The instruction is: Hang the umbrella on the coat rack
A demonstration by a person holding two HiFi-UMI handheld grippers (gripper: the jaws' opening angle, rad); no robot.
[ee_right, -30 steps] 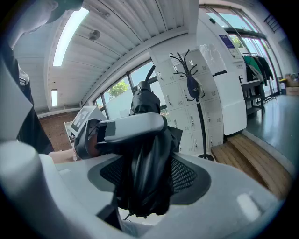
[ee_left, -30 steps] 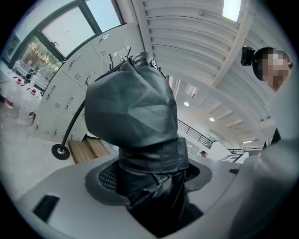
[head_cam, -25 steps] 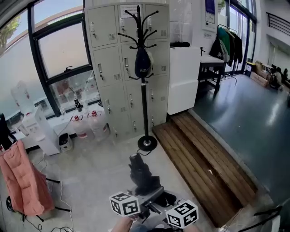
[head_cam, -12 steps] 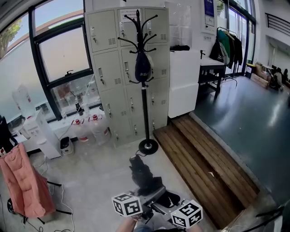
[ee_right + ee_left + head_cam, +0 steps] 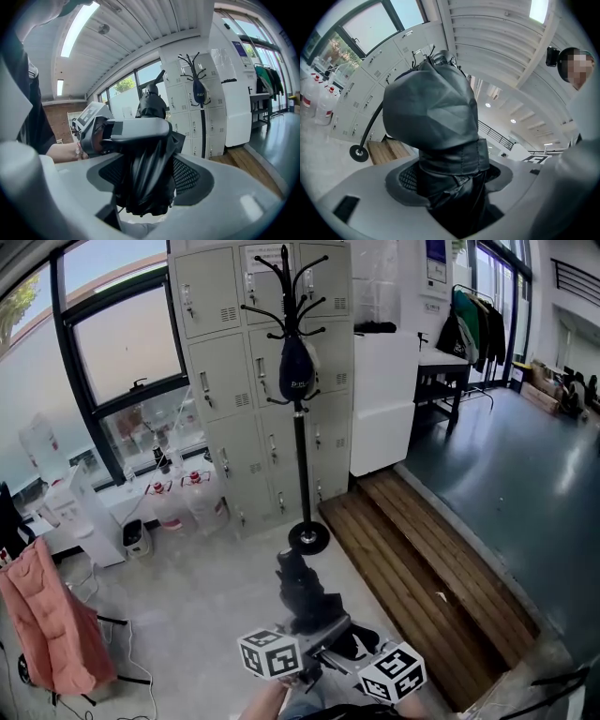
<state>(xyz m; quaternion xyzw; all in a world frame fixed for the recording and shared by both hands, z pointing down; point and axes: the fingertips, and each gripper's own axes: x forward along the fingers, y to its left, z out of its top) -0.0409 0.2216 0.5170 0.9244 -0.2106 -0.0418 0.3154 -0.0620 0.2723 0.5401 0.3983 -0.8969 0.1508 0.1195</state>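
Fingers (image 5: 404,182) of the left gripper (image 5: 450,187) and right gripper (image 5: 145,178) pinch the umbrella (image 5: 305,601). Rack (image 5: 298,456) stands at 12 o'clock, a bag (image 5: 296,376) on it.

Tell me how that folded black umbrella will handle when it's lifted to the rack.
The umbrella probably stays stiff lengthwise, since it juts straight out without drooping. Its creased fabric looks soft, so a grip may sink in or slip.
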